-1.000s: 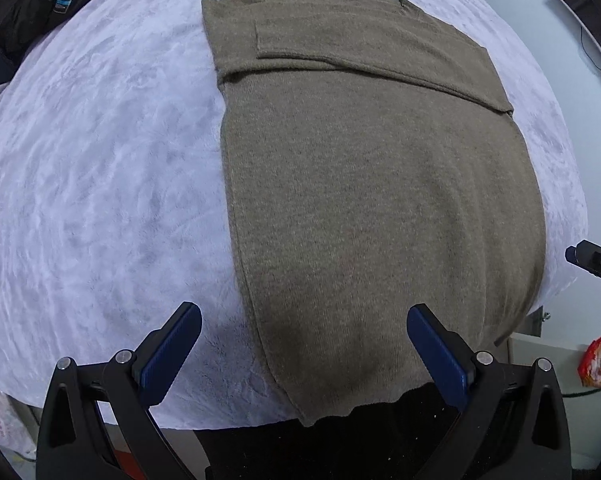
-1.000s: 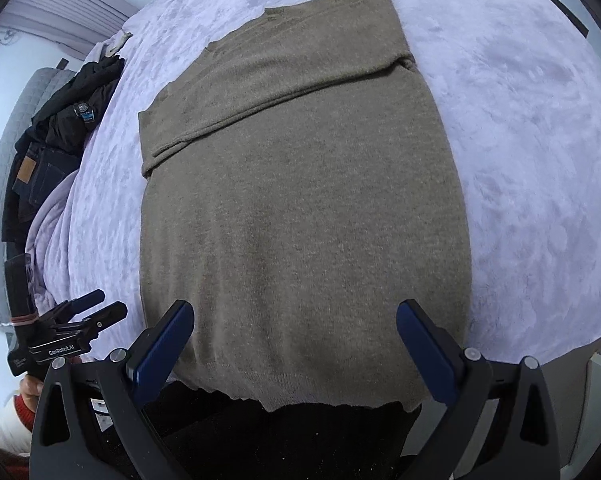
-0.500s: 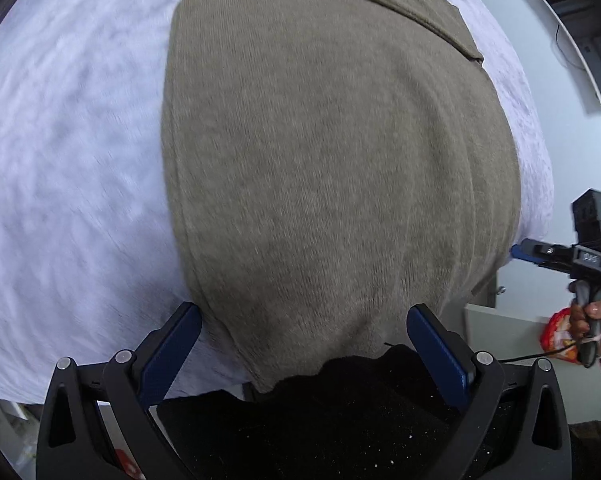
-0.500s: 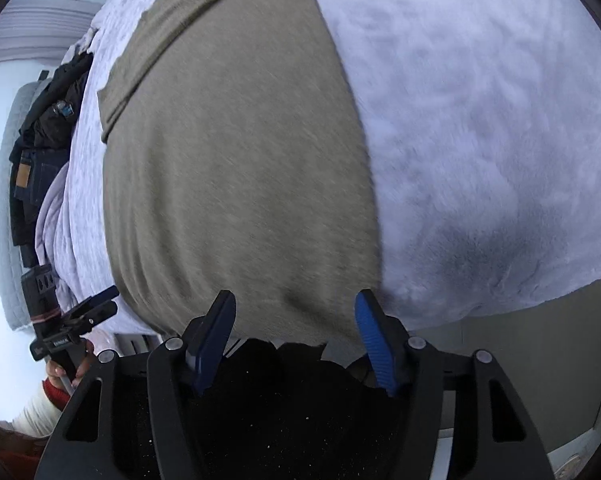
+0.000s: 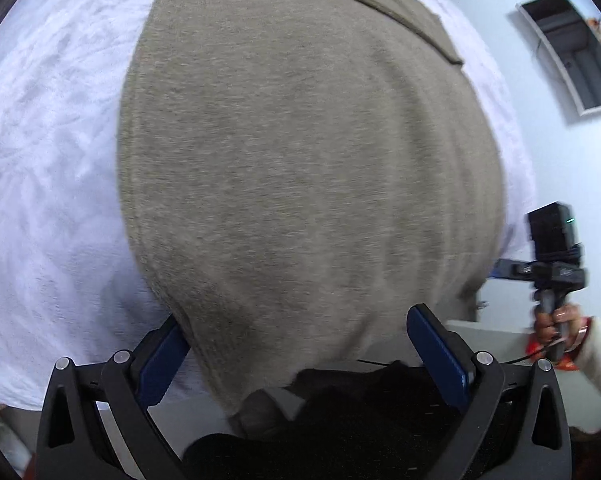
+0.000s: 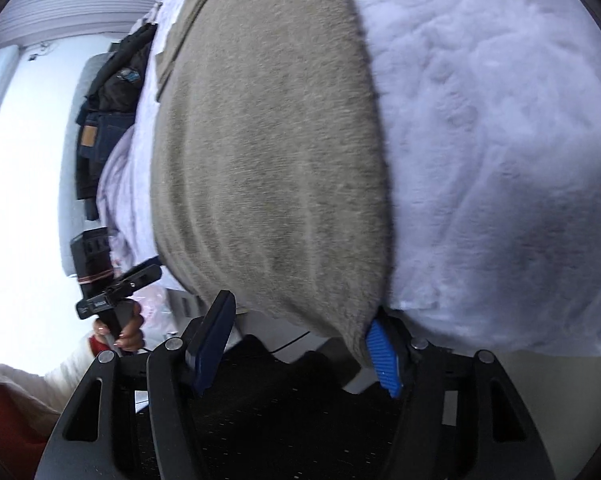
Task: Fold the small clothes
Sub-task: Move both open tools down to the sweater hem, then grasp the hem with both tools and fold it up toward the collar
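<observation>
An olive-brown knit sweater [image 5: 308, 152] lies flat on the white fleece bed cover [image 5: 48, 168], its hem hanging over the near edge. My left gripper [image 5: 296, 352] is open, its blue pads either side of the hem's left part. My right gripper [image 6: 300, 344] is open but narrower, at the hem's right corner of the sweater [image 6: 268, 152]; its right pad [image 6: 384, 356] sits under the cloth edge. Each gripper shows in the other's view, the right one [image 5: 548, 268] and the left one [image 6: 112, 284].
Dark clothes and jeans [image 6: 108, 92] are piled at the far left of the bed. A wall with a dark window [image 5: 576, 64] stands to the right. White furniture [image 5: 500, 344] sits below the bed's near edge.
Both grippers have dropped low and moved in to the sweater's hem. The right gripper's jaws have narrowed and tilted at the hem's right corner.
</observation>
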`<state>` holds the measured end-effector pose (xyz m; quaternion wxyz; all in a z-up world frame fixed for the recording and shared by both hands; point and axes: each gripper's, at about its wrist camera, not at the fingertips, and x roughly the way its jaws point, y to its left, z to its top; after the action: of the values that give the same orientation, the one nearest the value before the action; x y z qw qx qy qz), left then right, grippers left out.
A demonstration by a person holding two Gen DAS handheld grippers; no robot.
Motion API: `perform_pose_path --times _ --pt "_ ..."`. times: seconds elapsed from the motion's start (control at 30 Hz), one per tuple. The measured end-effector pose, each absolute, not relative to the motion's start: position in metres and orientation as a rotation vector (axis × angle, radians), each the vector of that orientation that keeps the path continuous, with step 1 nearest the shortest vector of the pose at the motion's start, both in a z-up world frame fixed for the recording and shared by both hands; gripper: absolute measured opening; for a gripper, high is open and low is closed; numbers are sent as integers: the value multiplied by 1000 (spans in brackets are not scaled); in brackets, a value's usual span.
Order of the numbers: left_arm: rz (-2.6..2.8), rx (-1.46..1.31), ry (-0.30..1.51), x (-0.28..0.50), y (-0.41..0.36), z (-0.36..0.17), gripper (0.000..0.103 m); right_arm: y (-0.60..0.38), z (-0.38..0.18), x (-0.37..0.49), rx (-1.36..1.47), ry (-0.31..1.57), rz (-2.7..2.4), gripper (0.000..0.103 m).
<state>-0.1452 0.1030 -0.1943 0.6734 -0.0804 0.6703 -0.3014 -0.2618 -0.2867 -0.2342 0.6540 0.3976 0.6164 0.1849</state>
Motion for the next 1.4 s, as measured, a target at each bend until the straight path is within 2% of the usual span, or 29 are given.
perform_pose_path --times 0.23,0.27,0.3,0.33,0.37,0.4,0.73,1.0,1.2,1.4 --pt "-664 -193 1519 -145 99 -199 102 -269 -242 -249 966 1362 495 68" --pt "-658 -173 1516 -146 96 -198 96 -268 -245 -247 978 1371 487 68" --pt "-646 -146 1514 -146 91 -197 74 -268 -250 -245 1005 1383 470 62" --pt "-624 -114 1520 -146 89 -197 61 -269 -251 -246 1025 1389 457 55" --pt "-616 -107 1530 -145 90 -198 35 -272 -252 -247 1043 1395 443 30" --pt "-633 -134 1541 -144 93 -198 11 -273 -251 -248 1062 1384 441 12" --pt "-773 -448 1486 -108 126 -148 11 -280 -200 -241 1296 1109 534 11" --pt "-855 -456 1366 -40 131 -99 11 -290 -140 -191 1337 860 540 11" --pt "-835 -458 1253 31 120 -82 11 -302 -101 -126 1258 790 585 11" --pt "-733 -436 1169 105 94 -94 11 -337 -99 -36 1236 805 593 11"
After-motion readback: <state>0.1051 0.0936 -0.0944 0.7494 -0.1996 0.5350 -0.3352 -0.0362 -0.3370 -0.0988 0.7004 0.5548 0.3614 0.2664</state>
